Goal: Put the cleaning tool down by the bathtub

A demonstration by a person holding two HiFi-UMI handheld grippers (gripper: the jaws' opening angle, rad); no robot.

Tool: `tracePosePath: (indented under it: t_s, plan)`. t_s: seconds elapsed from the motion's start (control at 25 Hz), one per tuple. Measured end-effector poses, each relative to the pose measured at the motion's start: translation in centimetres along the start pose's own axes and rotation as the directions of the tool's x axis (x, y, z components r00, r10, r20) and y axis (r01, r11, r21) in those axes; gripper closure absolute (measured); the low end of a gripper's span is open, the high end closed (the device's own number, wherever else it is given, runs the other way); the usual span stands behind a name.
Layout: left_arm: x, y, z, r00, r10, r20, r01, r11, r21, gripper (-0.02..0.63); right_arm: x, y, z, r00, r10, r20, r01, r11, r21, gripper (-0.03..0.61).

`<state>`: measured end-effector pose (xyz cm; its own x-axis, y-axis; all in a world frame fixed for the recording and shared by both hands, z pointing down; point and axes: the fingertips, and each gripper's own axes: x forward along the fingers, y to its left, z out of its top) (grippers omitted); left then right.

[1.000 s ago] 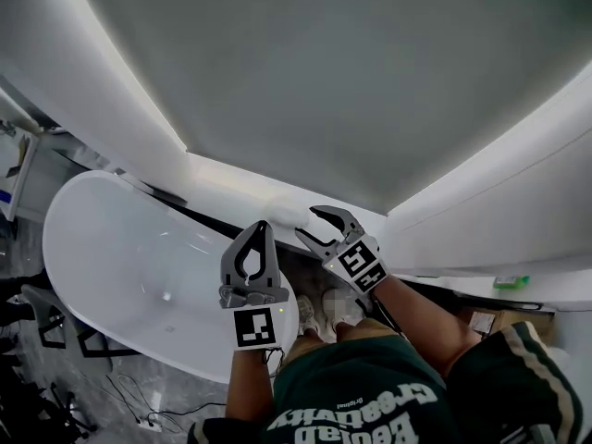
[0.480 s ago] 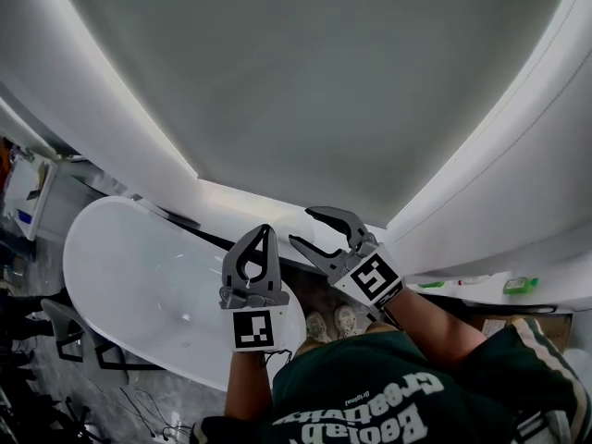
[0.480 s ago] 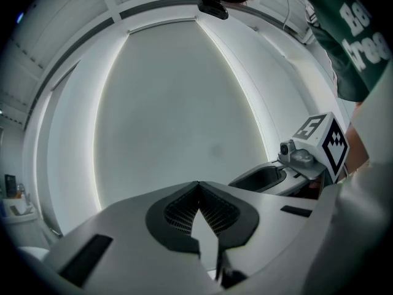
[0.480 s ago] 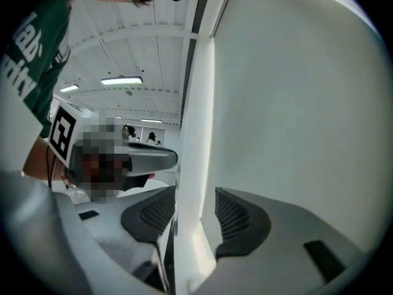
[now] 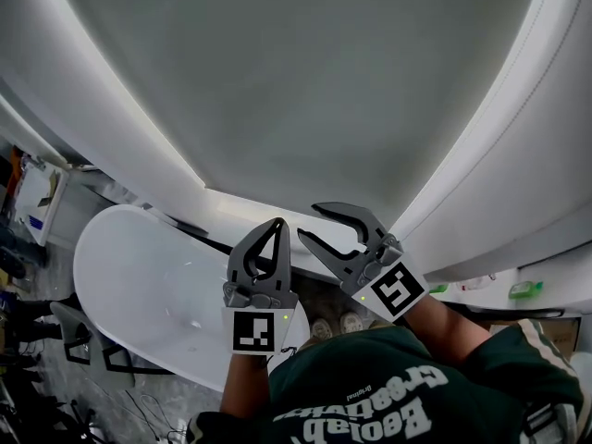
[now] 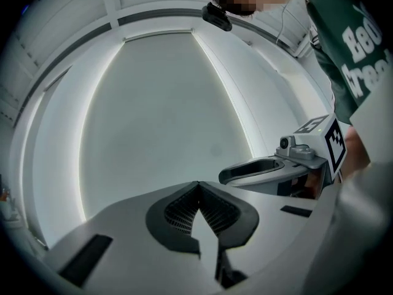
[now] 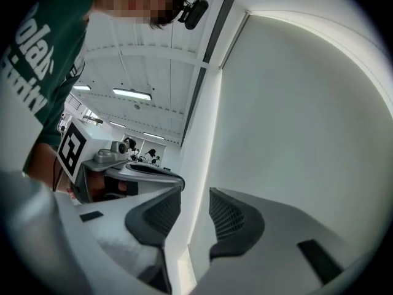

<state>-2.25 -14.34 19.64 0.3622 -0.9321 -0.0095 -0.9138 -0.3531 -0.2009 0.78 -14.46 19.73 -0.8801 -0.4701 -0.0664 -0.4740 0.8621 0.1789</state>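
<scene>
The white bathtub (image 5: 139, 285) lies at the lower left of the head view, below both hands. No cleaning tool shows in any view. My left gripper (image 5: 276, 222) is raised in front of the pale wall, its jaws shut tip to tip with nothing in them; its own view shows the left gripper (image 6: 198, 187) closed the same way. Just right of it, my right gripper (image 5: 307, 222) is open and its jaws are closing, with nothing between them. In its own view the right gripper (image 7: 195, 204) has a clear gap, with only wall behind it.
A large pale wall panel (image 5: 305, 81) with lit edges fills most of the head view. The person's shoes (image 5: 338, 325) stand by the tub's right end. A small green object (image 5: 524, 289) sits on a ledge at right. Dark stands (image 5: 79, 340) are on the floor at left.
The head view has tilted up, so the tub sits lower and further right. Both grippers have shifted slightly right and up. The right gripper's jaws stand a little narrower than before.
</scene>
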Motion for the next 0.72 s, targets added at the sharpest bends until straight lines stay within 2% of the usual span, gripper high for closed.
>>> tracePosePath:
  t_s: [0.16,0.44,0.72]
  plan:
    - [-0.2,-0.5,0.7,1.0,-0.006,0.008,0.006,1.0,0.012,0.607,-0.4,0.4,1.0,1.0,0.014,0.015,-0.014,1.0,-0.011,0.45]
    - [-0.4,-1.3,0.5,1.0,-0.026,-0.009,0.026,0.999,0.027,0.607,-0.9,0.8,1.1,0.999,0.028,0.022,-0.029,0.999,0.046,0.503]
    - [-0.6,-1.9,0.1,0.999,-0.039,-0.016,0.04,0.999,0.033,0.607,-1.6,0.9,1.2,0.999,0.008,0.041,-0.01,0.998,0.054,0.562]
